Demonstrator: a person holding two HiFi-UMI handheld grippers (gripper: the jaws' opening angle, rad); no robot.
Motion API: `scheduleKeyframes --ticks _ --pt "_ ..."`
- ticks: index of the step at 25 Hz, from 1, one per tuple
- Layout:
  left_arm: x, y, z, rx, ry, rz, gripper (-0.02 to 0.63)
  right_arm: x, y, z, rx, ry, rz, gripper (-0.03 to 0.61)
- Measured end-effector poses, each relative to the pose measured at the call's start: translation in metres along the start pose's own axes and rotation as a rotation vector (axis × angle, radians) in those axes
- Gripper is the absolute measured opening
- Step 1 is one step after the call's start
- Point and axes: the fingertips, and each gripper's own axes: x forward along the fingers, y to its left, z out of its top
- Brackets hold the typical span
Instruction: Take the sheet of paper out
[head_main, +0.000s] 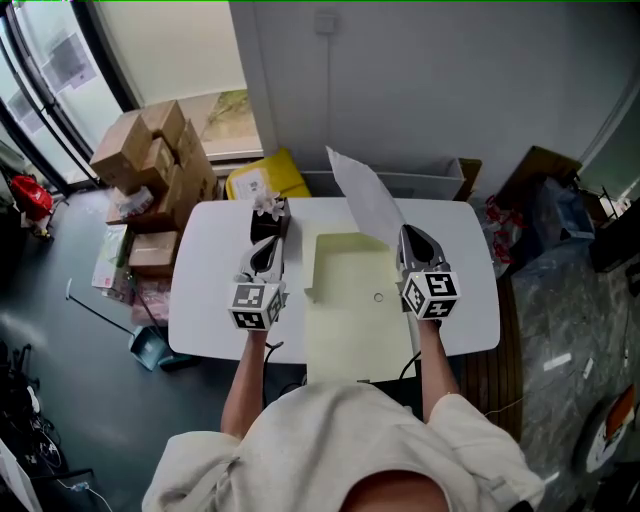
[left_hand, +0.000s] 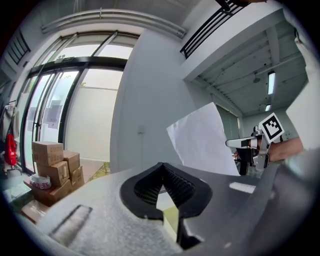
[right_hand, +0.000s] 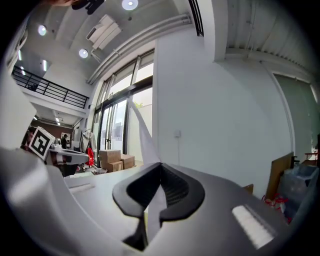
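A white sheet of paper stands up in the air over the far edge of a pale yellow folder that lies open on the white table. My right gripper is shut on the sheet's lower corner; in the right gripper view the paper runs up from between the closed jaws of the right gripper. My left gripper hovers left of the folder, jaws shut, and looks apart from it. From the left gripper I see the sheet and the right gripper.
A black holder with white items stands on the table just beyond the left gripper. Behind the table are a yellow bin and a white crate. Cardboard boxes are stacked at far left by the window.
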Motion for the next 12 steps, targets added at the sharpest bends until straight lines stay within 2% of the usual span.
scheduleKeyframes --ticks 6,12 --pt "0.005 0.002 0.003 0.004 -0.007 0.001 0.002 -0.011 -0.010 -0.024 0.020 0.045 -0.028 0.003" --pt "0.010 -0.001 0.000 0.001 -0.001 -0.005 0.002 -0.012 -0.021 -0.028 0.013 0.059 -0.050 0.003"
